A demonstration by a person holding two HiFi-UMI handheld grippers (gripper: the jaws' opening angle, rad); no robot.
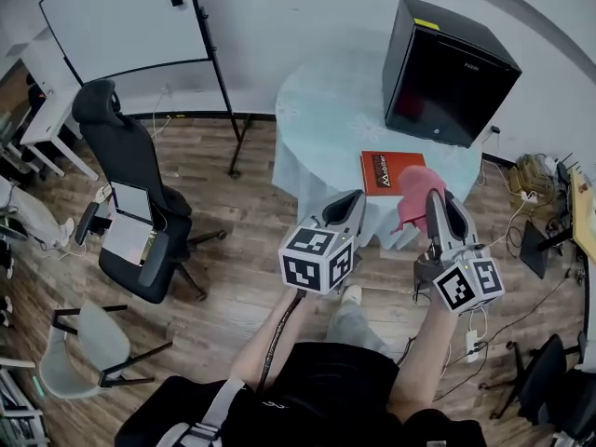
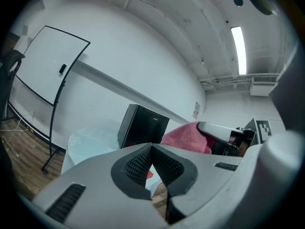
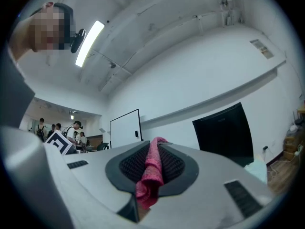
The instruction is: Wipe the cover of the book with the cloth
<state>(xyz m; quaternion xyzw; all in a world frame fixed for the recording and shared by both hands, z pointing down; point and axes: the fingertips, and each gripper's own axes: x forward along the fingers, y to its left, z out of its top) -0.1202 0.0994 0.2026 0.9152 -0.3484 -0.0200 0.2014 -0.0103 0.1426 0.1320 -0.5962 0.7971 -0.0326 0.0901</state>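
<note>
An orange-red book (image 1: 389,170) lies flat at the near edge of the round table (image 1: 321,119) with a pale blue cloth. My right gripper (image 1: 435,196) is shut on a pink cloth (image 1: 415,194), which hangs over the table's front edge just right of the book. In the right gripper view the pink cloth (image 3: 151,173) is pinched between the black pads. My left gripper (image 1: 355,196) is held in the air just in front of the table, below the book, shut with nothing in it. The left gripper view shows the pink cloth (image 2: 188,137) beside it.
A black cabinet (image 1: 445,71) stands on the table's far right. A black office chair (image 1: 135,203) and a grey chair (image 1: 93,343) stand on the wooden floor at left. A whiteboard (image 1: 130,21) on a stand is behind. Cables lie on the floor at right.
</note>
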